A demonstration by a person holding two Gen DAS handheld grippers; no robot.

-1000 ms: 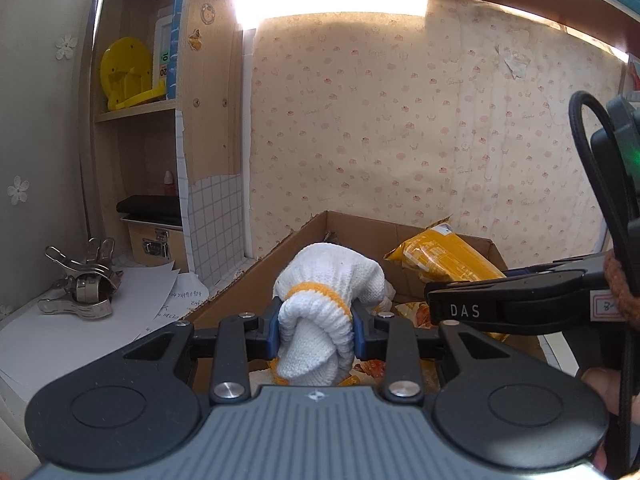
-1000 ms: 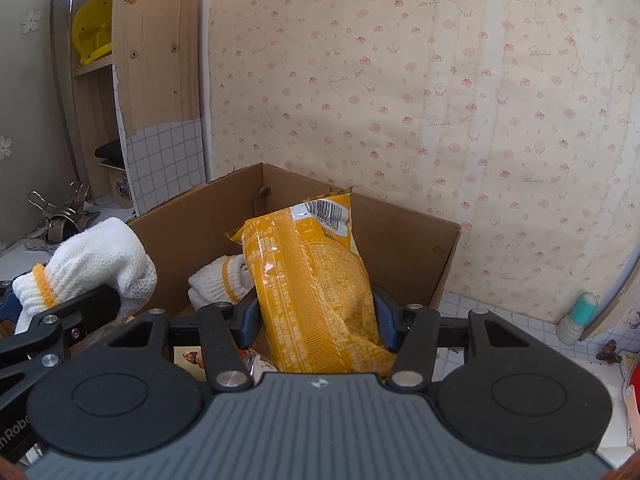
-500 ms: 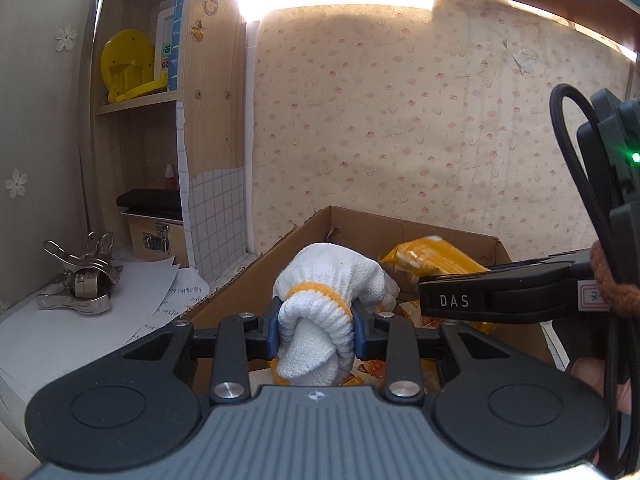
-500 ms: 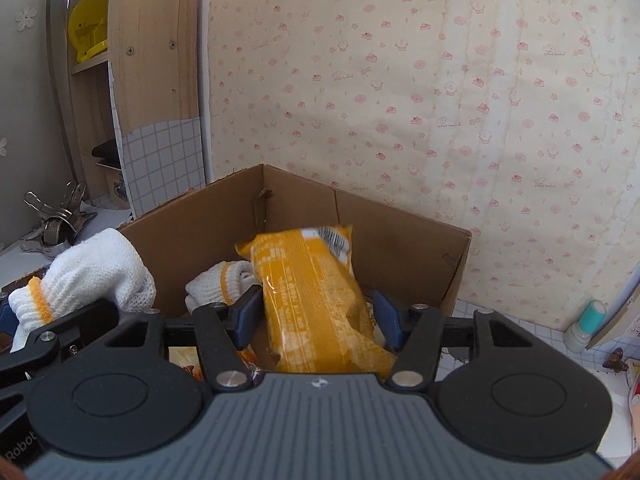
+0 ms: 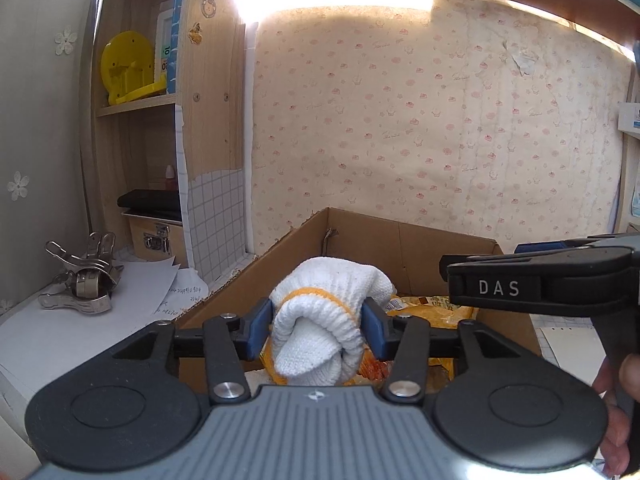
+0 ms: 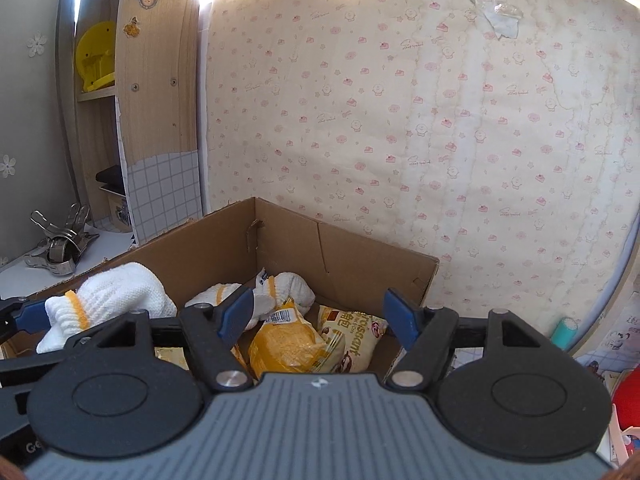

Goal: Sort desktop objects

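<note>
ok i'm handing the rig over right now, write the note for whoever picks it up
Left gripper: shut on a white glove, held above the cardboard box.
Right gripper: open and empty, above the box.
Done: the yellow snack bag lies in the box beside a croissant packet and more white gloves.
Left: drop the held glove in. Metal clips sit on the desk.

Left gripper [image 5: 318,330]: black linkage arms, silver pivot screws, blue finger pads [image 5: 256,330], grey ribbed housing with small white emblem, two round black discs. Right gripper [image 6: 316,314]: same build; in the left wrist view its black side bears white "DAS" lettering.
</note>
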